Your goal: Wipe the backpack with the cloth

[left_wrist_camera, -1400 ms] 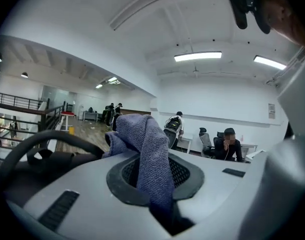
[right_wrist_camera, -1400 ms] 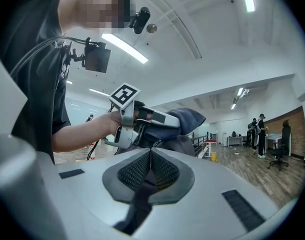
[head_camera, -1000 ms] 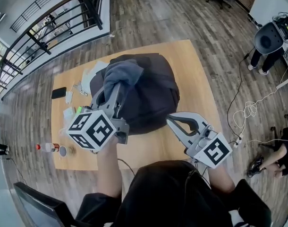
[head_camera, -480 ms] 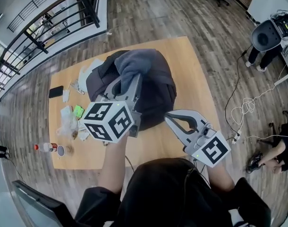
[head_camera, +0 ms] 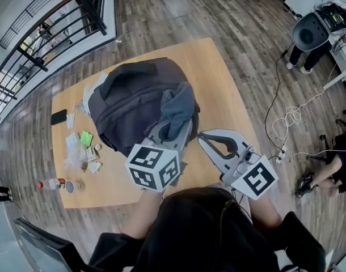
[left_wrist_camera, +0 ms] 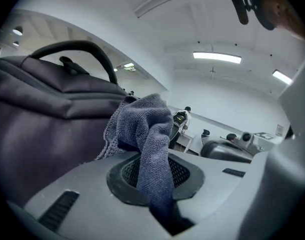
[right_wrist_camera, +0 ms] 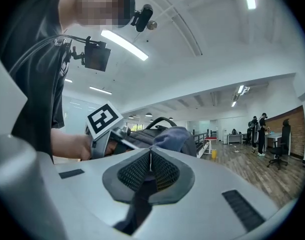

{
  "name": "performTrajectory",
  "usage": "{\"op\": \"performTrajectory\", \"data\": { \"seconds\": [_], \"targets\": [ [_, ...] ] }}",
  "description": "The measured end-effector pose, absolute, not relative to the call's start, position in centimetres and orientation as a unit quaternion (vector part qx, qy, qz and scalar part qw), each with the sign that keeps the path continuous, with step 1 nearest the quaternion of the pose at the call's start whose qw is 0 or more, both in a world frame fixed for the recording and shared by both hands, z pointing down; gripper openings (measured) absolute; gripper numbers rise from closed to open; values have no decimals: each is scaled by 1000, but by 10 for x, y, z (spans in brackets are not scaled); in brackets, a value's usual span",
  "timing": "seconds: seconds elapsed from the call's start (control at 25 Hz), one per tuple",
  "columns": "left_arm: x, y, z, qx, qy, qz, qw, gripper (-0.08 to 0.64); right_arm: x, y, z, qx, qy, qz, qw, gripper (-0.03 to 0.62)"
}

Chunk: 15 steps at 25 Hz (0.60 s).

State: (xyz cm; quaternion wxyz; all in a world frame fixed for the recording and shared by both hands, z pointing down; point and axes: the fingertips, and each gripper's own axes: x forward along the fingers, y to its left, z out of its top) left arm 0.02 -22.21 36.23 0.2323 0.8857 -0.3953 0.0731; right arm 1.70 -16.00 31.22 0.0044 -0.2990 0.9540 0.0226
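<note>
one sweep further: dragged the cloth, pinched in the left hand-held gripper, from the far top of the backpack down its near right side. keeps the right hand-held gripper pressed together, empty, just right of it. likely mid-wipe.

Grey cloth — on dark backpack

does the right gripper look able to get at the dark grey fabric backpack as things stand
Probably yes: right gripper sits near the dark grey fabric backpack, only bare wooden table between them.
</note>
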Motion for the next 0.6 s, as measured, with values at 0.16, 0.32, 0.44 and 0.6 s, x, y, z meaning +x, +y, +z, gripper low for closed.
{"op": "performTrajectory", "data": {
  "seconds": [0.16, 0.32, 0.44, 0.6],
  "targets": [
    [31, -199, 387, 896, -351, 106, 251, 55, 22, -160, 311, -298, 954, 26, 6, 14],
    [39, -208, 384, 896, -358, 106, 240, 55, 27, -157, 308, -299, 954, 25, 6, 14],
    [34, -223, 353, 900, -379, 83, 200, 55, 29, -156, 307, -300, 954, 26, 7, 14],
    [-3, -231, 326, 886, -426, 51, 173, 55, 28, -155, 310, -293, 956, 22, 3, 14]
  ]
}}
